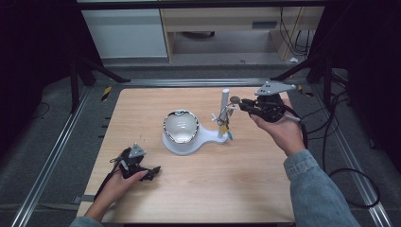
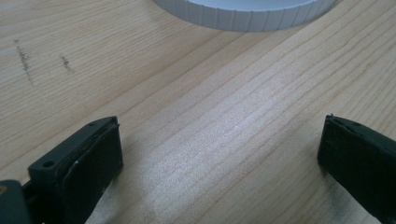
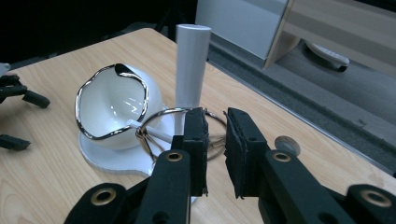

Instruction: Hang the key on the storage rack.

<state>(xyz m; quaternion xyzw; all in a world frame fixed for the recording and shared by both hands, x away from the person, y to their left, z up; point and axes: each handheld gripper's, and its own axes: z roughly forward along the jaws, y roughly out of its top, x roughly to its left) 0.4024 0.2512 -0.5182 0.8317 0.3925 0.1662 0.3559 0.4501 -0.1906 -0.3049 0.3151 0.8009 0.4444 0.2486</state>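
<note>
A pale wooden table (image 1: 203, 189) carries a white stand (image 1: 189, 140) at its centre: a round ribbed base whose edge also appears at the top of the left gripper view (image 2: 243, 16), joined to a smaller foot from which a white post (image 1: 223, 111) rises upright, its long axis vertical. In the right gripper view the post (image 3: 191, 65) stands straight behind the jaws. A white bowl with a wavy silver rim (image 1: 180, 126) sits tilted on the round base, its mouth turned toward the person's side of the table. Thin pegs jut sideways from the post, and a large metal ring (image 3: 161, 128) hangs from one of them, its face toward the right gripper's camera.

The right gripper (image 1: 243, 106), held in the person's right hand (image 1: 279, 130) just right of the post, points level at the post. Its jaws stand narrow, only a slim gap apart, with the ring's wire just behind the left pad; whether the pads touch it cannot be told.

The left gripper (image 1: 153, 172) rests low near the table's front left corner, aimed at the stand, jaws spread wide over bare wood.
</note>
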